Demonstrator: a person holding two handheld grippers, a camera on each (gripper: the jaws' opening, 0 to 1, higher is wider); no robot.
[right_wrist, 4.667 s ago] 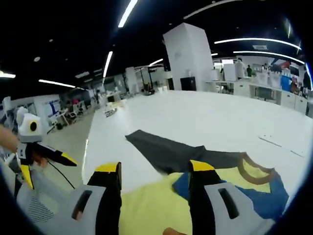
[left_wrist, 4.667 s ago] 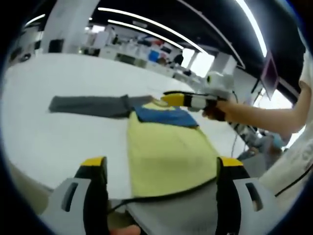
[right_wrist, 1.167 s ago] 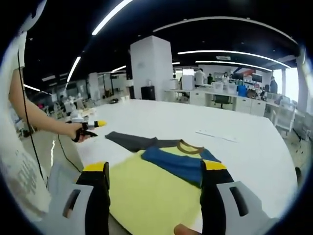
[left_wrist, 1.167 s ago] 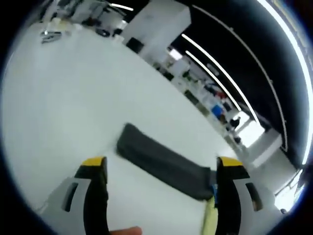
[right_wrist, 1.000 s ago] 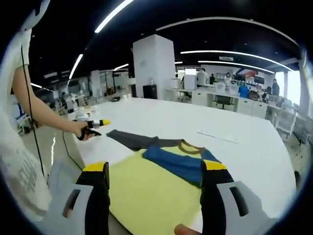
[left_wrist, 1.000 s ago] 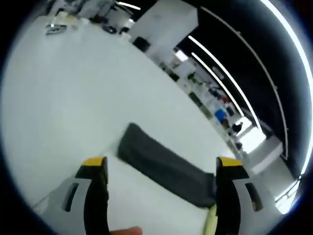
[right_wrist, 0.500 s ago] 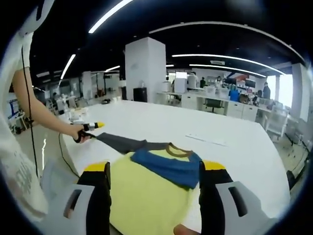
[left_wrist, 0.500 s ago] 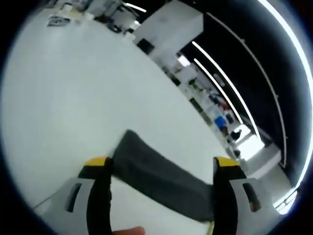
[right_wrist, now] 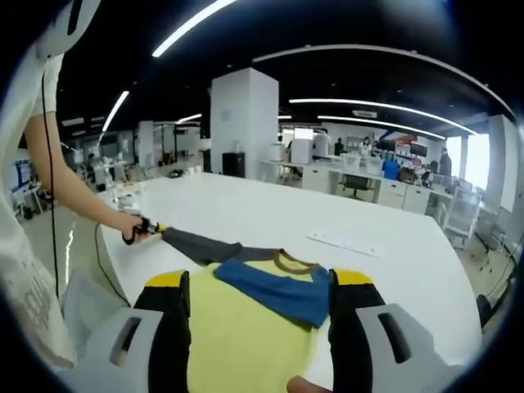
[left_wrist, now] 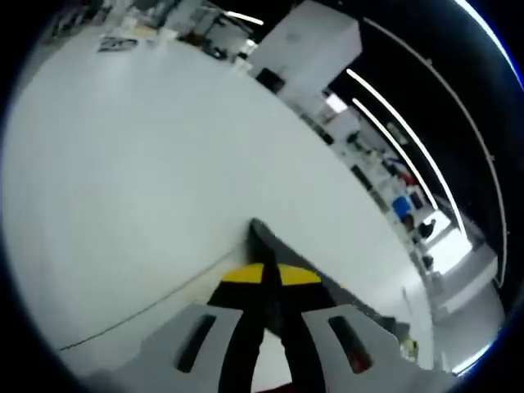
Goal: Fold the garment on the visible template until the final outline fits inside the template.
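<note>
A: right gripper (right_wrist: 259,286) is hanging wide open and empty over the garment (right_wrist: 246,327), which is lying along the near edge of the table (right_wrist: 270,214). What's the left gripper (left_wrist: 270,277) doing?

B: it's pinching the grey sleeve (left_wrist: 260,239) tip, jaws closed. I'd be lifting low and carrying it across the yellow body, keeping the fold flat, not dragging the shirt.

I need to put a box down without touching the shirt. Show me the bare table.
The white table is bare beyond the shirt's collar. Crowded: the near edge, covered by the yellow shirt, and the grey sleeve, where the left gripper is clamped.
</note>
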